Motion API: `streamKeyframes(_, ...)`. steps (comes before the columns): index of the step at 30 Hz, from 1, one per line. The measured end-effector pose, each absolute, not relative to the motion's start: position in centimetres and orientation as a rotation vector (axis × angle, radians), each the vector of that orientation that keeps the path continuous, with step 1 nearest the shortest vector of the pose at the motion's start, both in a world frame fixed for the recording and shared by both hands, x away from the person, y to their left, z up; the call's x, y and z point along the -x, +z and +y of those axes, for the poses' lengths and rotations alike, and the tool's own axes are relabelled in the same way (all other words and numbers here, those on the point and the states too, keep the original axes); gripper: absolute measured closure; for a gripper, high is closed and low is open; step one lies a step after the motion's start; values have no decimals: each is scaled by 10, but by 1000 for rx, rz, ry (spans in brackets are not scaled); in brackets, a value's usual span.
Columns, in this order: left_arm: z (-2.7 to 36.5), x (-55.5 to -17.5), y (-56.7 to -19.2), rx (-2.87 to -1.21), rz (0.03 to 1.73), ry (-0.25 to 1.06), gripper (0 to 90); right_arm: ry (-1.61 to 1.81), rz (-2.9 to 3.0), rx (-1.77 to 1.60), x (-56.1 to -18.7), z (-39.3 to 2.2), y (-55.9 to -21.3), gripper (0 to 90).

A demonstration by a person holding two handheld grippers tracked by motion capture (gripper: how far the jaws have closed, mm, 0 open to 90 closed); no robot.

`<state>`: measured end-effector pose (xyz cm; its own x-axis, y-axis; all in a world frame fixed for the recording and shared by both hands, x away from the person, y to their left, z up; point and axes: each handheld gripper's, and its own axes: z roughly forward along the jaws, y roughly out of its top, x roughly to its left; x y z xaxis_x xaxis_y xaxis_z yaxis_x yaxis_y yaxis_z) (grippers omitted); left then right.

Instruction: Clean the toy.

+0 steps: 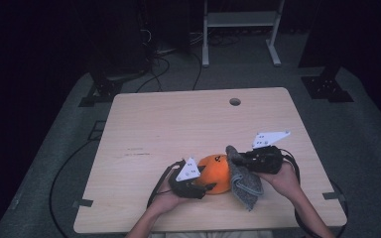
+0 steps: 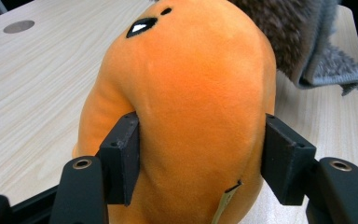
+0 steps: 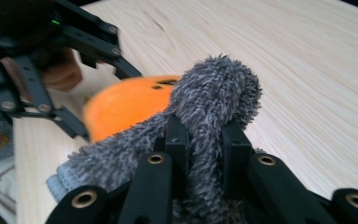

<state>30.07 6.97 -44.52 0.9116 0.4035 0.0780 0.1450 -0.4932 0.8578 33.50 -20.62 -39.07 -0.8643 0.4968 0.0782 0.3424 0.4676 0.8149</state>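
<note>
Wiping goes best if left gripper (image 1: 204,187), jaws clamped on plush (image 2: 191,107), holds it steady while right gripper (image 3: 204,140), pinching cloth (image 1: 243,181), rubs its right side.

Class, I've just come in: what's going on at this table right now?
A person works two handheld tongs over a wooden table. The left tongs clamp an orange plush toy by its sides. The right tongs pinch a fuzzy grey cloth, holding it against the toy's far side.
</note>
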Motion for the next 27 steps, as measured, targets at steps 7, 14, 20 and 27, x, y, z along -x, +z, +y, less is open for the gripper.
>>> streamKeyframes(7, 76, -305, -438, -2031, 444, 287, 399, 1420, 2531, -608, -321, -187, -376, 764)
streamKeyframes(14, 84, -309, -434, -1995, 477, 222, 404, 1457, 2527, -796, -332, -212, -402, 764)
streamKeyframes(20, 83, -311, -429, -1994, 514, 209, 406, 1494, 2529, -677, -319, -200, -386, 764)
streamKeyframes(27, 92, -311, -424, -1971, 507, 161, 402, 1480, 2526, -660, -316, -197, -385, 763)
